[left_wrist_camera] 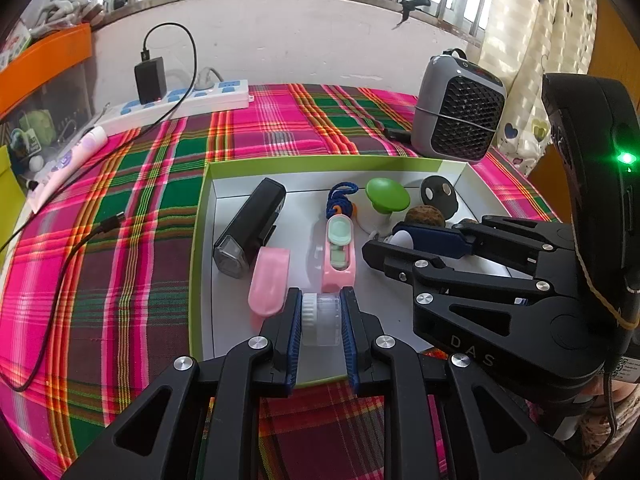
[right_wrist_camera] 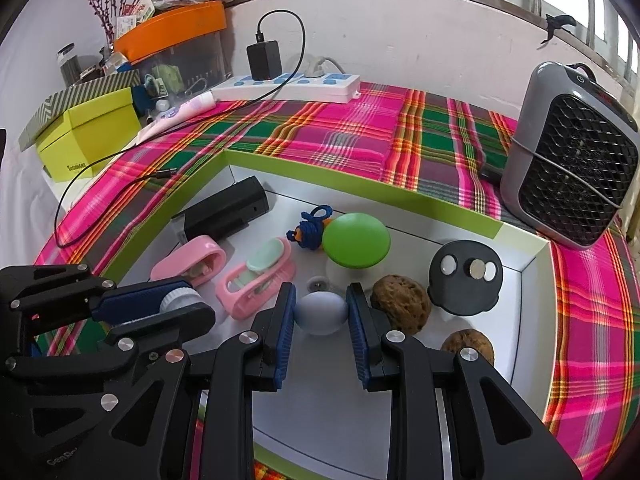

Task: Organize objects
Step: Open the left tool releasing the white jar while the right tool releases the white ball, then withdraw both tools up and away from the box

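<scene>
A shallow white tray with a green rim [left_wrist_camera: 320,162] [right_wrist_camera: 360,184] lies on the plaid cloth. My left gripper [left_wrist_camera: 320,312] is shut on a clear round jar with a white ribbed lid [left_wrist_camera: 322,316], also seen in the right wrist view [right_wrist_camera: 178,298], over the tray's near edge. My right gripper [right_wrist_camera: 321,312] is shut on a pale grey-blue egg [right_wrist_camera: 321,314], which shows in the left wrist view [left_wrist_camera: 402,238]. In the tray lie a black bike light [left_wrist_camera: 250,232], a pink cap [left_wrist_camera: 269,280], a pink and mint case [left_wrist_camera: 340,252], a green knob [right_wrist_camera: 356,240], a black disc [right_wrist_camera: 466,276] and two walnuts [right_wrist_camera: 402,308].
A grey fan heater [right_wrist_camera: 572,172] stands at the right behind the tray. A white power strip [right_wrist_camera: 288,86] with a black charger and cable lies at the back by the wall. A yellow-green box [right_wrist_camera: 86,136] and an orange-lidded bin [right_wrist_camera: 172,32] stand at the left.
</scene>
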`<state>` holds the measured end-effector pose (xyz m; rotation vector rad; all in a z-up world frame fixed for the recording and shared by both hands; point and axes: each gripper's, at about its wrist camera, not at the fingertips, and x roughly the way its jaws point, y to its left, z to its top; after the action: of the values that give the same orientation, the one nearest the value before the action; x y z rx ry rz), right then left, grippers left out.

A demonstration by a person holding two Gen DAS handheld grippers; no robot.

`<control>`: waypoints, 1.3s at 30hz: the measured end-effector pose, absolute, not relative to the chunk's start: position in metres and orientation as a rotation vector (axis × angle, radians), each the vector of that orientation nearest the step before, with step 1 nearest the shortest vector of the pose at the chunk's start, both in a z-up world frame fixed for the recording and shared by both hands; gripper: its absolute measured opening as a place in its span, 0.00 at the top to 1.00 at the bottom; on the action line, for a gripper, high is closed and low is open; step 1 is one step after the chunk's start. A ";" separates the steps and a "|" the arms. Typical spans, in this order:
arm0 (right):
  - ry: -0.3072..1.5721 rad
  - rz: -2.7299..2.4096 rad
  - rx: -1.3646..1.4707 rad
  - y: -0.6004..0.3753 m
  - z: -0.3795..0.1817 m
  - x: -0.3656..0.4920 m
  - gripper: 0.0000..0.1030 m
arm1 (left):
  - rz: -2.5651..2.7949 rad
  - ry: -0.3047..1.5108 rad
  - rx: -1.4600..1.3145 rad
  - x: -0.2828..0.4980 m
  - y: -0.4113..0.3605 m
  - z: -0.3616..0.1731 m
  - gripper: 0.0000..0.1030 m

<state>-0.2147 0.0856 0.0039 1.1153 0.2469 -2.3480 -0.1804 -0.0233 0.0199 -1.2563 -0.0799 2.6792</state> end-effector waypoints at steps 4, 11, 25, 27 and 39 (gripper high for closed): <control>0.251 -2.349 1.116 0.085 0.004 -0.214 0.74 | 2.679 -0.080 -1.256 -0.180 -0.023 0.020 0.83; 0.222 -2.346 1.120 0.087 0.004 -0.213 0.73 | 2.691 -0.079 -1.261 -0.180 -0.026 0.021 0.77; 0.172 -2.383 1.096 0.098 0.011 -0.203 0.63 | 2.713 -0.090 -1.240 -0.169 -0.029 0.026 0.71; 0.162 -2.386 1.092 0.099 0.012 -0.200 0.63 | 2.718 -0.093 -1.240 -0.167 -0.029 0.026 0.69; 0.091 -2.441 1.059 0.113 0.028 -0.172 0.63 | 2.742 -0.110 -1.187 -0.146 -0.026 0.040 0.66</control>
<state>-0.1715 0.1125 0.0282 1.0585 0.0911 -2.4407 -0.1458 -0.0255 0.0398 -1.1870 -0.1101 2.7416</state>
